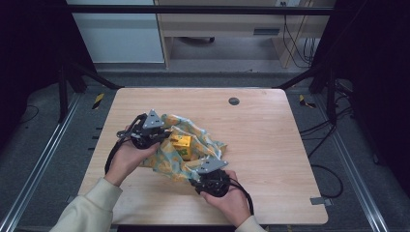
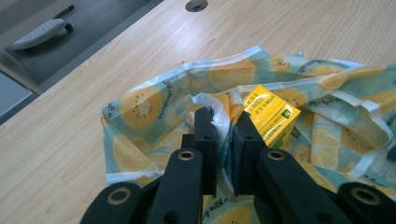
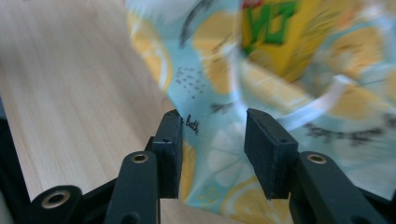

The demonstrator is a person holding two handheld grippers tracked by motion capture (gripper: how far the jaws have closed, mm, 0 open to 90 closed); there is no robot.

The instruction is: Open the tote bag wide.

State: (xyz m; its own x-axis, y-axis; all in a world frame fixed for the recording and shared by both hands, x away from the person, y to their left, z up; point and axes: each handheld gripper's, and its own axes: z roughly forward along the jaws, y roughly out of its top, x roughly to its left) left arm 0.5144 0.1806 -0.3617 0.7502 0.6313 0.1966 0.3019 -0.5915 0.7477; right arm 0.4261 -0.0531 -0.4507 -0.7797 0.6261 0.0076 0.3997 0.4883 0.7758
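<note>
Lemon-print bag [image 2: 154,105] hem pinched between the near-shut jaws of the left gripper [image 2: 223,122], right beside the yellow carton [image 2: 271,114]. Right gripper [image 3: 212,122] jaws parted wide, with bag fabric lying between them, not clamped; "Best" partly legible there. Carton sits inside the bag, its green lettering unreadable. Bag lies crumpled on the wooden table [image 1: 261,121], well short of the grommet hole [image 1: 234,101].

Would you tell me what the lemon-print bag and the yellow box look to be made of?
The lemon-print bag looks like thin, soft cloth or coated fabric: it creases and has stitched white edging. The yellow box seems printed cardboard: flat faces, sharp folded edges, slight sheen.
</note>
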